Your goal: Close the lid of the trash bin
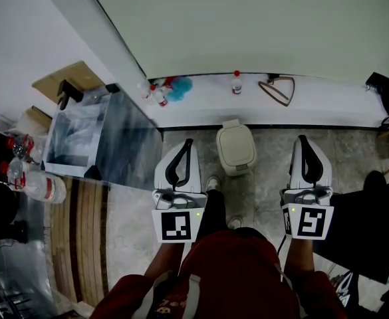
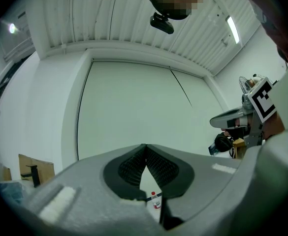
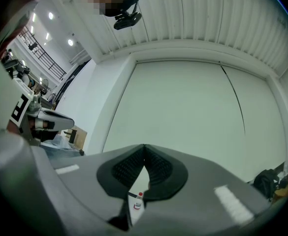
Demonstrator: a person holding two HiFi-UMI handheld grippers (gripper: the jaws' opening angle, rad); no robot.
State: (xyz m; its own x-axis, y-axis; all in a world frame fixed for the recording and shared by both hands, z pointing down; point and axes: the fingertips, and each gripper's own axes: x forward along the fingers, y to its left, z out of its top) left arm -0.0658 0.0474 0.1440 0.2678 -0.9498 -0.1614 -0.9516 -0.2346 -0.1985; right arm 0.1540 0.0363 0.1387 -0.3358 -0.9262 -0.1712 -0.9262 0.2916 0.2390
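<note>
We judge the trash bin [image 1: 236,150] to be light, stiff plastic with a smooth hinged lid [image 1: 237,143]. It wants a press on the lid's free edge, not a pinch, and the bin could skid on the floor. It stands on the floor at the centre of the head view, below the white ledge, and its lid looks already down. The left claw [image 1: 185,142] sits to its left and the right claw [image 1: 304,139] further off to its right. Both are clenched on nothing, and neither touches the bin. Neither gripper view shows the bin.
</note>
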